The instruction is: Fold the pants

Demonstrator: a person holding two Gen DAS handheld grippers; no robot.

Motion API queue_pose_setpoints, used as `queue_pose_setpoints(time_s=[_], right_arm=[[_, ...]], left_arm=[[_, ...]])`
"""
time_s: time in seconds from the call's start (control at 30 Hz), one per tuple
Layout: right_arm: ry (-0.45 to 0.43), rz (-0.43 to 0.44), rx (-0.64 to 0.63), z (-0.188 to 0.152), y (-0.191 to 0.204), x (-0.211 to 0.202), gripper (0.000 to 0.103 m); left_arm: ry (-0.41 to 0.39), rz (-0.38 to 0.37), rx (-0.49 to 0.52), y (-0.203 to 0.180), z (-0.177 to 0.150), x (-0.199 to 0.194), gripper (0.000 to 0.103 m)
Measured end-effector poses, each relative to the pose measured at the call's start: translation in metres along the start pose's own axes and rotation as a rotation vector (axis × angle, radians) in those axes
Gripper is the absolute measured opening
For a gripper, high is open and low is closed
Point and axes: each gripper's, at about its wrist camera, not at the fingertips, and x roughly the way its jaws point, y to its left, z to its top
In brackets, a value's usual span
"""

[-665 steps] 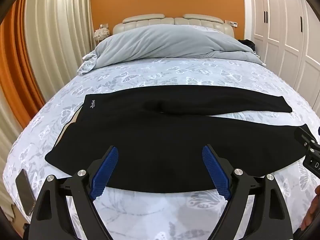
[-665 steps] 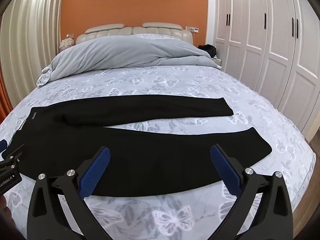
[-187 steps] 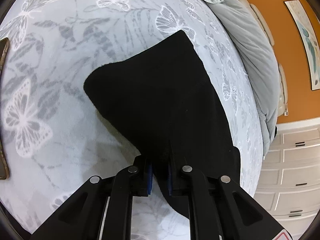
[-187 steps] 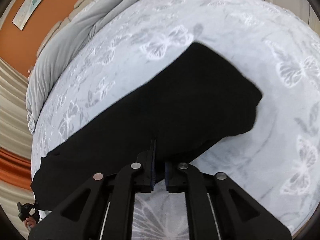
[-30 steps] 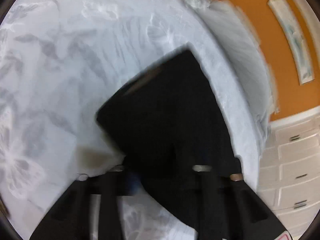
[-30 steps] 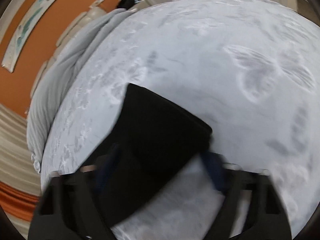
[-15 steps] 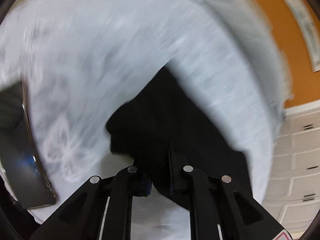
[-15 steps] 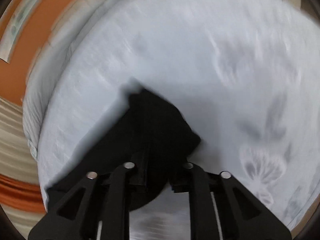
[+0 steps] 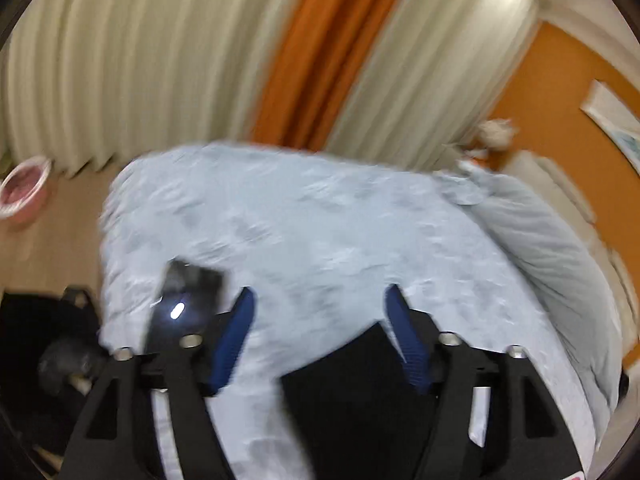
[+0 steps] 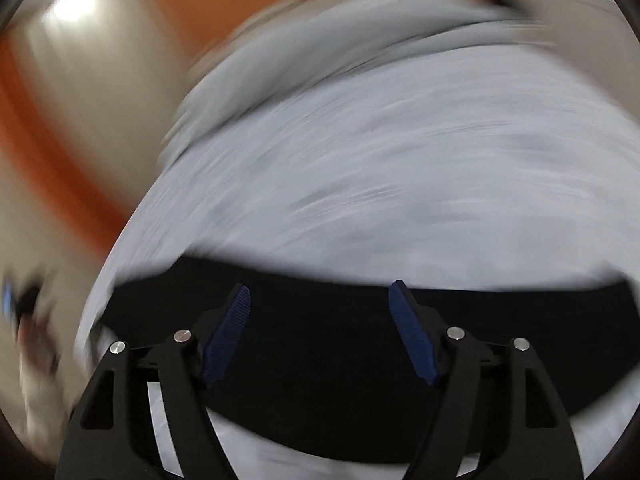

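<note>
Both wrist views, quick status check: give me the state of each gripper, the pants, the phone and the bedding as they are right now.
left gripper: open, holding nothing.
right gripper: open, holding nothing, above the pants.
pants: released, lying as a dark band on the bedsheet.
phone: lying on the sheet near the bed edge, a light reflected on it.
bedsheet: spread over the bed.
duvet: bunched at the head end.
</note>
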Motion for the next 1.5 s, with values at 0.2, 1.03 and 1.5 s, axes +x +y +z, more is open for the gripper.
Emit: queue_pose_setpoints(time_s=[0.2, 1.03, 1.5], right_arm=[[0.1, 0.048, -0.229, 0.042, 0.064, 0.12, 0.056], [0.093, -0.397, -0.335, -0.048, -0.084, 0.014, 0.057], [-0.02, -0.367, -0.059, 0.007, -0.119, 0.007, 0.0]], left_arm=[[0.31, -0.292, 0.135, -0.07, -0.07, 0.046, 0.077], [0.446, -0.556, 0.685, -0.167, -0.204, 0.044, 0.078], [0.211, -0.43, 0.94, -0.183, -0.229, 0.037, 0.079]])
